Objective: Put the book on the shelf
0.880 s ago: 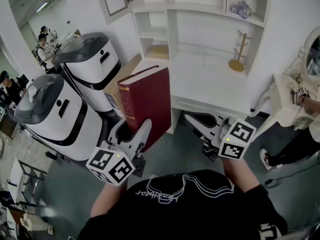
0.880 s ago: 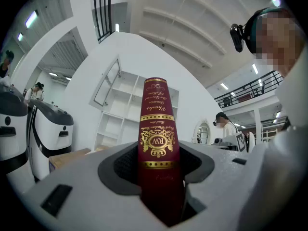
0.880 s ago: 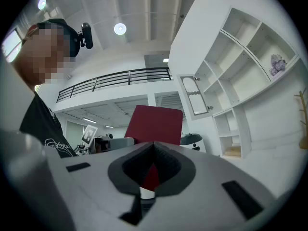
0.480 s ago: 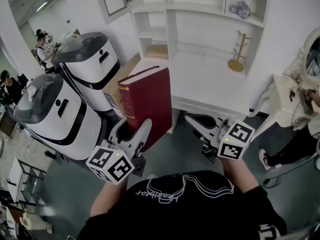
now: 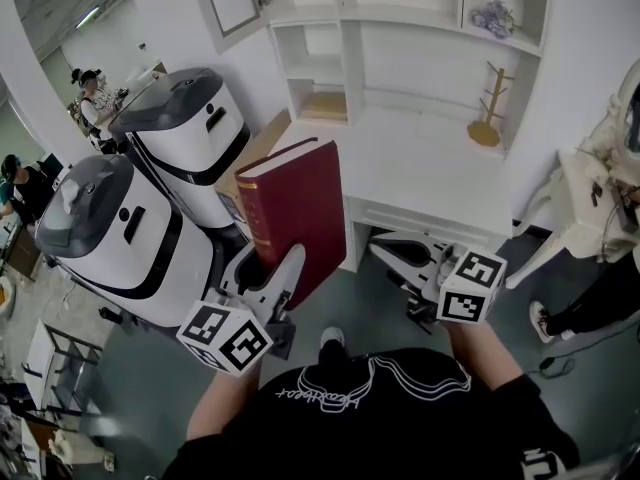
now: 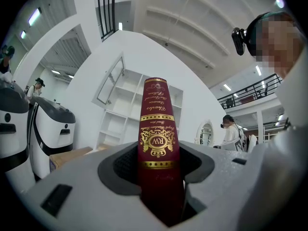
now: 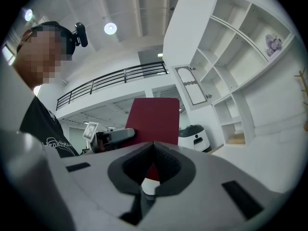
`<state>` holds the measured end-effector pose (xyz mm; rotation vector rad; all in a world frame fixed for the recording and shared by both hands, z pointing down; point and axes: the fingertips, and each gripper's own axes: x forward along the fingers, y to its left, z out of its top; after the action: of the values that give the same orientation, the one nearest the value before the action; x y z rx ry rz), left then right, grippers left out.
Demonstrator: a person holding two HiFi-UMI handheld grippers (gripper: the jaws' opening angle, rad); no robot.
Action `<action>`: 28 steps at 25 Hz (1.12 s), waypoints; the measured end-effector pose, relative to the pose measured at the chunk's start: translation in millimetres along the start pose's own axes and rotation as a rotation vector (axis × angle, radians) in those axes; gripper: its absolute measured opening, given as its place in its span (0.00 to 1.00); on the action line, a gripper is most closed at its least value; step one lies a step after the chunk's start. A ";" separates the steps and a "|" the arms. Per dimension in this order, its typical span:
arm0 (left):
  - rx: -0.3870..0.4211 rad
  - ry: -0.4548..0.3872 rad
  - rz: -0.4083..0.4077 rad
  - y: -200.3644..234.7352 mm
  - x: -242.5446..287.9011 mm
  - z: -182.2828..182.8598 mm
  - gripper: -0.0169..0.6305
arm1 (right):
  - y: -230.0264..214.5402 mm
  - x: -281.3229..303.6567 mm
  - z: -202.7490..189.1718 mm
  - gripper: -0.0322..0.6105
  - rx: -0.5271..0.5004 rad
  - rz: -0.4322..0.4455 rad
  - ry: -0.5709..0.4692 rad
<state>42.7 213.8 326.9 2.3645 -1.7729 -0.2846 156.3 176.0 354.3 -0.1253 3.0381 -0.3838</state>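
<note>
The red book (image 5: 300,208) is still clamped upright by the fingers of the left gripper (image 5: 268,270); the shelf (image 5: 322,80) is not yet reached. The right gripper (image 5: 386,250) is closed, empty.

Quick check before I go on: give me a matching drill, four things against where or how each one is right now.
Things:
1 book
2 right gripper
3 wooden stand
4 cardboard box

States:
A on the white desk, right side
B shut, nothing in it
C beside the desk's left end
D upright, clamped in the left gripper

Pairs: 1-D, 2-B, 3-A, 4-C
</note>
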 end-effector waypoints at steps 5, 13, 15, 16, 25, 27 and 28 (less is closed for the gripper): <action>-0.017 0.018 -0.008 41.0 23.7 -7.4 0.35 | -33.0 26.2 -15.3 0.06 0.050 -0.036 0.022; -0.026 0.047 -0.046 123.9 92.1 -7.8 0.35 | -119.3 77.4 -33.9 0.06 0.154 -0.132 0.062; -0.032 0.048 -0.053 149.5 110.5 -4.2 0.35 | -141.2 96.8 -34.6 0.06 0.165 -0.147 0.072; -0.035 0.046 -0.058 162.5 119.5 -1.4 0.35 | -151.6 107.0 -33.3 0.06 0.166 -0.154 0.074; -0.006 -0.047 -0.087 249.4 177.4 49.7 0.35 | -207.3 178.9 -7.1 0.06 0.122 -0.204 0.074; 0.000 -0.068 -0.086 261.3 188.6 58.9 0.35 | -213.5 185.0 -5.9 0.06 0.109 -0.213 0.087; 0.005 -0.076 -0.086 265.7 194.5 63.1 0.35 | -217.4 186.8 -6.2 0.06 0.107 -0.218 0.091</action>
<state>-166.4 -48.2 322.9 2.4685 -1.7075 -0.3871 -14.3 -49.2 402.6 -0.4468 3.0927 -0.5819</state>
